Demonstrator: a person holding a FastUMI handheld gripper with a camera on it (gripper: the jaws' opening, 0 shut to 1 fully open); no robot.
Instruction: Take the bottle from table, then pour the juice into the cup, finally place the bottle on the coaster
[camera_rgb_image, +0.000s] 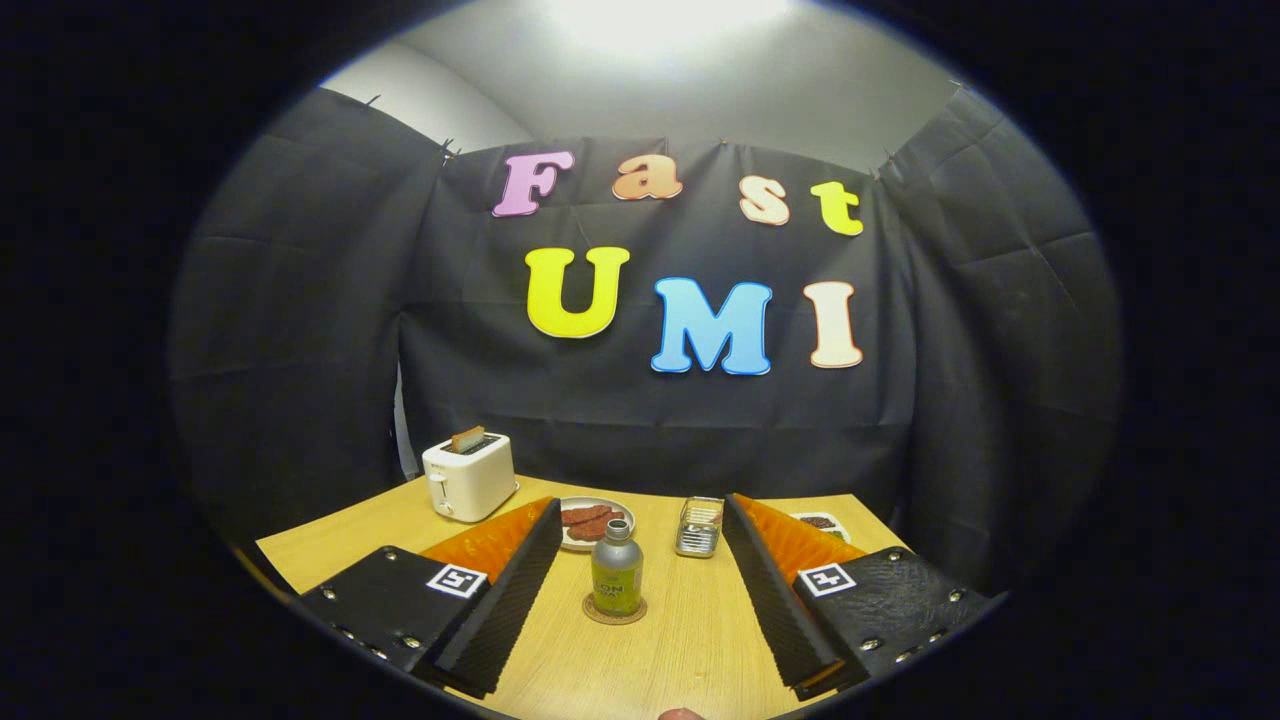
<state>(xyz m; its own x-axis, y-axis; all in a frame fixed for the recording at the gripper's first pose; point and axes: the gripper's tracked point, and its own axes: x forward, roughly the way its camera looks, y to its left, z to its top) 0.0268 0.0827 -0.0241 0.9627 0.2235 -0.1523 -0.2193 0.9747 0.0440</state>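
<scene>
1. Hand-held gripper (640, 520): held low over the near part of the bench and aimed level toward the booth's back wall. Its two fingers (510, 590) are spread wide apart, one to each side of the bottle. Nothing is gripped; neither finger touches any object.

2. Bottle (616, 567): stood upright on the bench, between the two fingers and a little ahead of their bases. A silver-grey cap and shoulder are seen above a yellow-green label. It is free of both fingers, with clear gaps on either side.

3. Coaster (614, 611): a round brown disc lying flat on the bench. The bottle is set on it, and its rim is seen around the bottle's base.

4. Bench (690, 650): a light wood-grain top carrying all listed items.

5. Plate (580, 505): a pale round plate beyond the bottle, just past the left fingertip. Reddish-brown pieces of food (592, 518) are laid in it.

6. Metal container (699, 527): a small shiny rectangular box beyond the bottle, close beside the right finger. Its contents cannot be made out.

7. Toaster (469, 477): a white toaster at the far left of the bench, well apart from the bottle. A brown slice (466, 438) is seen standing up out of its slot.

8. Second dish (825, 523): a pale-rimmed dish partly hidden behind the right finger, with dark contents that cannot be identified.
</scene>
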